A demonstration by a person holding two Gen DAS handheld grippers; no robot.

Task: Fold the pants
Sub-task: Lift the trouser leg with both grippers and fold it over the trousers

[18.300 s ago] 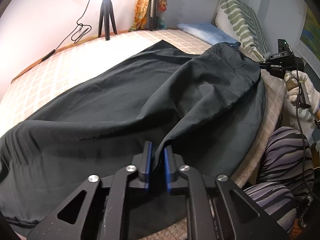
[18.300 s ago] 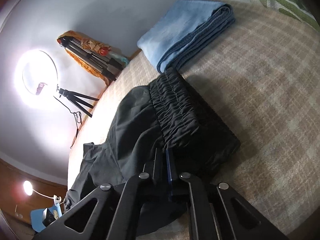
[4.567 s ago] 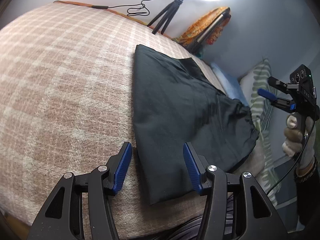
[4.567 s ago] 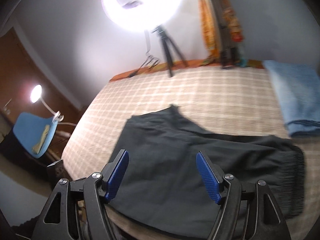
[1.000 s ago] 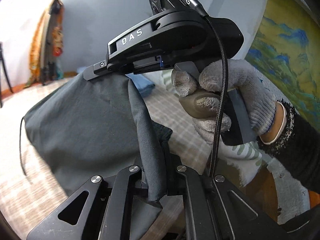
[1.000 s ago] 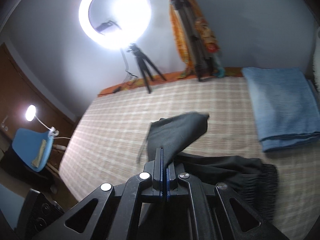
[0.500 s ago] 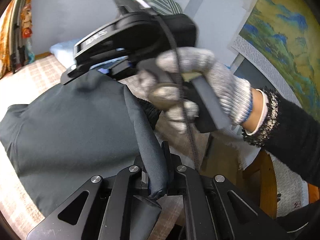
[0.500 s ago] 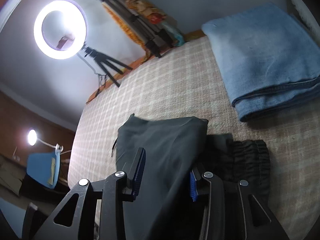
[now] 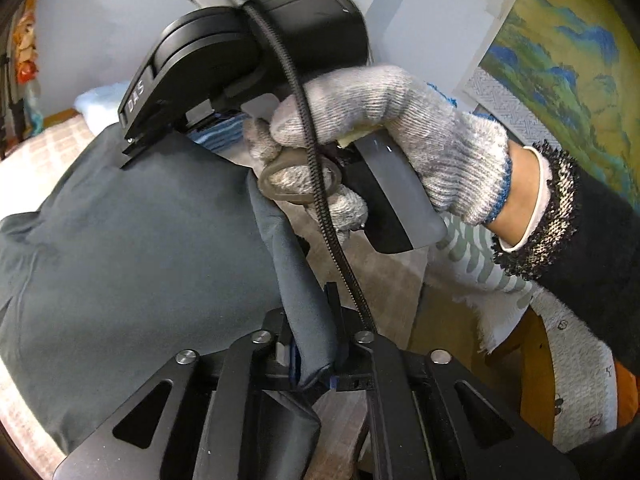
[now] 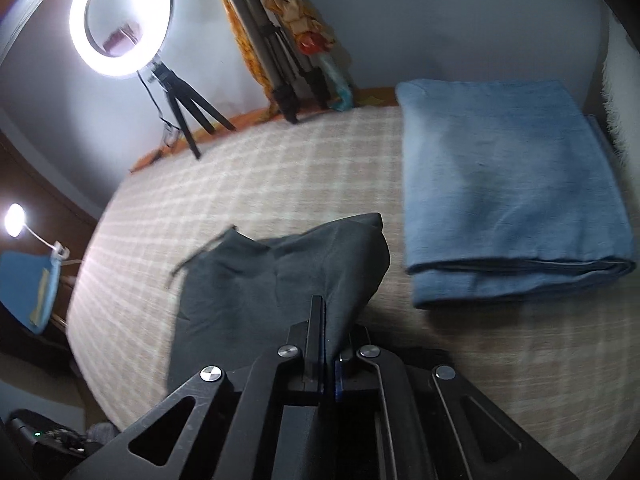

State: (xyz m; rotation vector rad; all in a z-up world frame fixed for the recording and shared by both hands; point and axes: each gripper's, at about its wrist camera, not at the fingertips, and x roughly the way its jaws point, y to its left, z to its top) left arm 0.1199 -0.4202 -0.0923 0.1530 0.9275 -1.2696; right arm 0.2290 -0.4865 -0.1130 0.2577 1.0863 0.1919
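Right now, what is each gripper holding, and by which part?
Both hold the dark pants. The left gripper is shut on a folded edge. The right gripper is shut on a bunched fold near their edge.

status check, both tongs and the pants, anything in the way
Left tongs shut on dark pants. Right tongs shut on the same pants, cloth lifted off the checked bed. Folded blue jeans lie close on the right, apart.

Pants (image 10: 280,280) on bed (image 10: 280,184), pinched in both grippers: left gripper (image 9: 316,344), right gripper (image 10: 326,344). Folded jeans (image 10: 508,200) right of pants. Ring light (image 10: 120,16) behind bed, far-left.
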